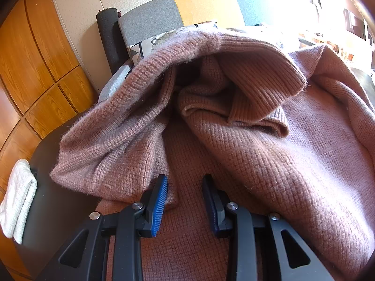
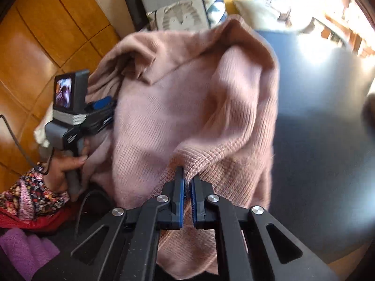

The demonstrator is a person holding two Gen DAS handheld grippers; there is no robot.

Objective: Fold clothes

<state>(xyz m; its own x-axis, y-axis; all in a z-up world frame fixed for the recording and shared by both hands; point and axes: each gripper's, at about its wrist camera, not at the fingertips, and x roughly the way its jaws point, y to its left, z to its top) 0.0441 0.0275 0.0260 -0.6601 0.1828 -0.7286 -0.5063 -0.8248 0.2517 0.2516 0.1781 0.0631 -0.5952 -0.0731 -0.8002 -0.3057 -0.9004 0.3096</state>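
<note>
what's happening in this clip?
A person is folding a pink knit sweater on a dark table with two handheld grippers. The right gripper is shut on a fold of the sweater's edge. The left gripper is open over the knit, gripping nothing. The sweater is bunched, not folded yet.

Sweater [image 1: 234, 145]: fuzzy pink knit wool, ribbed cuff. Table [image 2: 316, 117]: dark, smooth, semi-gloss. Wall panels [image 1: 35, 70]: glossy wood. Towel [image 1: 16, 199]: white waffle cloth.
</note>
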